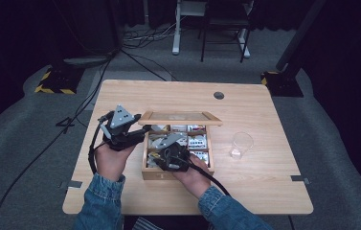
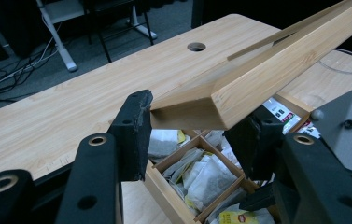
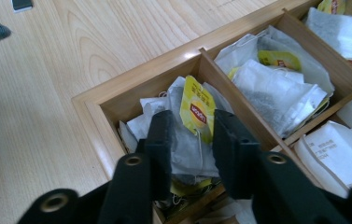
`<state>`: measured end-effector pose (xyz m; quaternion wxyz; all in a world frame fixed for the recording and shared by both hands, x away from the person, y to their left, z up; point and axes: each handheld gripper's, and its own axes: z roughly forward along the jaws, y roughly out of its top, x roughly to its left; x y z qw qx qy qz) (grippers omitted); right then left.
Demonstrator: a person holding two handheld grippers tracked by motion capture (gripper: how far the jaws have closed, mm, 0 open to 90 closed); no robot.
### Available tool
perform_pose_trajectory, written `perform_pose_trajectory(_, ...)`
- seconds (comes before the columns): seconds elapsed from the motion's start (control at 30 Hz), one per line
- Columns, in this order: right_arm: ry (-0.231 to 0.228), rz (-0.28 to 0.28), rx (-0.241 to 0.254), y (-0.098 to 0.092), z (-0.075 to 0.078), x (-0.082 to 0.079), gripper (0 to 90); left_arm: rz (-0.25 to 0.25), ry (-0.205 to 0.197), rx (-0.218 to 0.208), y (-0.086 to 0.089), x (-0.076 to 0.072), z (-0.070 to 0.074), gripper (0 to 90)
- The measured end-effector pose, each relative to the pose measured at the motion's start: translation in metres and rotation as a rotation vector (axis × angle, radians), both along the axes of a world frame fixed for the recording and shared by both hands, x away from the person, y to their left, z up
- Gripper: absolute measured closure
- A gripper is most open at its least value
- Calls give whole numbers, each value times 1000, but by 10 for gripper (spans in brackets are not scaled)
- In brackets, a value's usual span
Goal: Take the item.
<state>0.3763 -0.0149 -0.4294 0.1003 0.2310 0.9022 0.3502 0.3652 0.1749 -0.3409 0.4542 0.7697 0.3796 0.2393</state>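
Picking a tea bag (image 3: 197,116) out of the near-left corner compartment of the wooden box (image 1: 175,174) is the step in hand. Right gripper (image 3: 193,140) is down in that compartment, jaws straddling the bag and its yellow tag; I can't tell whether the pads bite yet. To do it well: close on the paper body plus tag, not the string alone, then lift straight up so neighbouring bags stay put and the divider isn't snagged. Left gripper (image 2: 190,135) is clenched on the corner of the lid (image 2: 257,79), propping it tilted open above the box; hold it steady so the lid doesn't drop on the right hand (image 1: 193,175). Bag looks like white crumpled paper, thin string, yellow tag with red logo, lying on a loose pile of similar ones. Clear cup (image 1: 241,144) stands right of the box on the table (image 1: 264,191), probably the destination.
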Motion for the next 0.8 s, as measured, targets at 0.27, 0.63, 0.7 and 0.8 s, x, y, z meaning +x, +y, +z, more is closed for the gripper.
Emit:
perform_pose_trajectory(0.27,8,-2,20,-4,3,0,880,-1,0,0,0,0,0,517)
perform_pose_trajectory(0.63,-10,-12,90,-15,15,-5,890,-1,0,1,0,0,0,517)
perform_pose_trajectory(0.7,-8,-18,95,-16,16,-6,890,-1,0,1,0,0,0,516)
perform_pose_trajectory(0.8,-15,-17,121,-22,21,-8,890,0,-1,1,0,0,0,517)
